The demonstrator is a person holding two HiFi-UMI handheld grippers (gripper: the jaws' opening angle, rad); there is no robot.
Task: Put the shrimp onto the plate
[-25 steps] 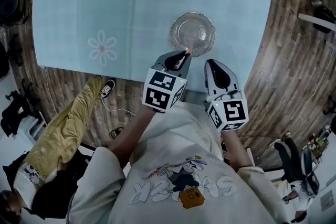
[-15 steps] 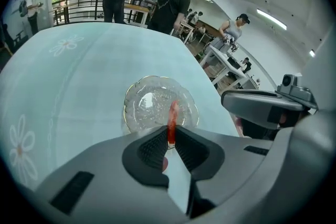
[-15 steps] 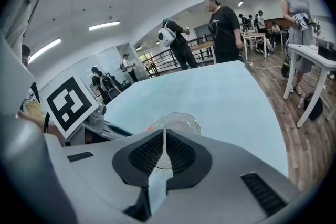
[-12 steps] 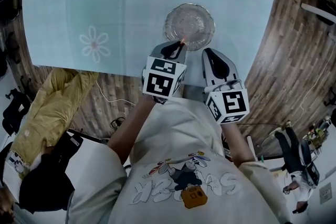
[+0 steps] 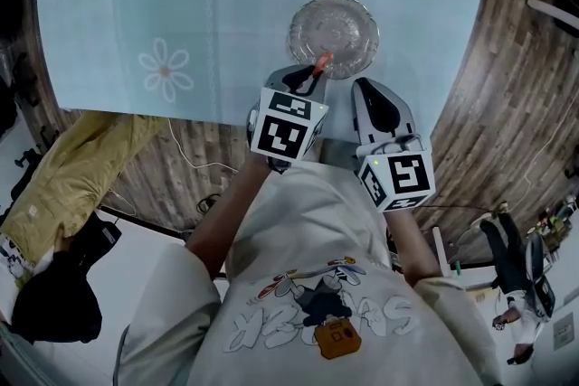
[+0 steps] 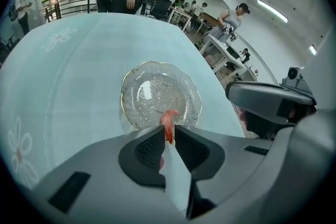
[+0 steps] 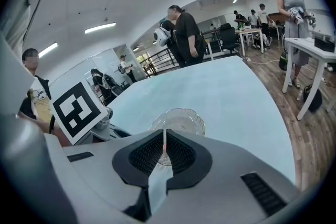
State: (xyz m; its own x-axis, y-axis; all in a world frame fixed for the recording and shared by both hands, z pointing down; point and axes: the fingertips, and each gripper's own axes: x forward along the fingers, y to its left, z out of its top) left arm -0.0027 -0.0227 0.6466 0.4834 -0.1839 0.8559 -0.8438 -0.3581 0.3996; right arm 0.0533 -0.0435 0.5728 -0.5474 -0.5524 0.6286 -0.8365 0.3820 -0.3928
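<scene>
Wood-plank floor (image 5: 493, 104) — pale blue tablecloth (image 5: 235, 4), flower-printed.

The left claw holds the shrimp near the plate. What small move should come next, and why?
Probably ease the left claw a little farther forward over the plate before opening it. The shrimp is pinched between its jaws just above the plate's near rim, not the middle, so releasing now might drop it on the edge.

Left hand-held gripper (image 5: 310, 79) reaches forward, jaws clamped on shrimp (image 6: 168, 122). Right hand-held gripper (image 5: 366, 88) just beside it, jaws together. Forearms roughly parallel.
</scene>
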